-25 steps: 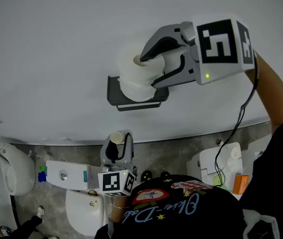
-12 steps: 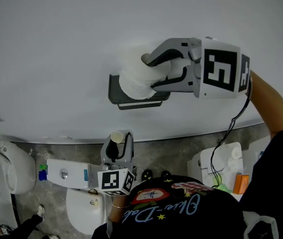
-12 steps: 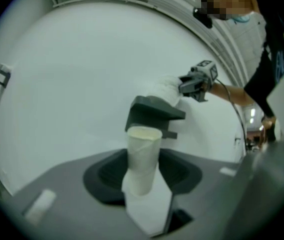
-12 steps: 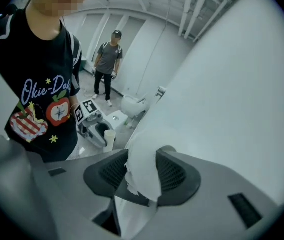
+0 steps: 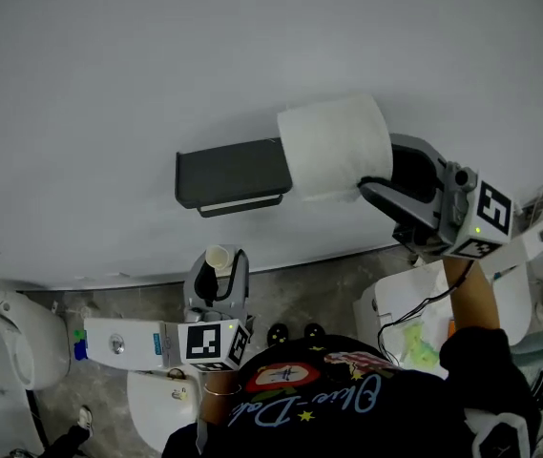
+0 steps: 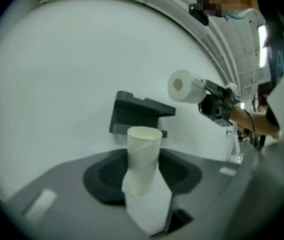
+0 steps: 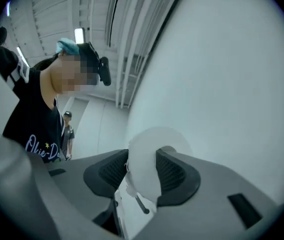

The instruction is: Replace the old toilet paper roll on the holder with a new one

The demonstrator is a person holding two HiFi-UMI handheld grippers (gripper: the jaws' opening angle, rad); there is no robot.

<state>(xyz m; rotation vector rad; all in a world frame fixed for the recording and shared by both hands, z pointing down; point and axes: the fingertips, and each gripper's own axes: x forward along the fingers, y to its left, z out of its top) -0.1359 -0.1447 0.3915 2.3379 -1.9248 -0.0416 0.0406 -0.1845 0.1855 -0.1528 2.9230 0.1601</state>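
Wall holder (image 5: 233,175) shows in head view, not right gripper view.

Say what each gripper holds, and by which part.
Left gripper: empty cardboard tube, by one end. Right gripper: toilet paper roll, by its paper wall; jaws just closed further.

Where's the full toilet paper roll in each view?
Head view: toilet paper roll right of centre, in the right tongs.
Left gripper view: roll upper right, right of the holder.
Right gripper view: roll bottom centre, clamped between the jaws.
Shared landmark: white wall; holder only in head and left gripper views.
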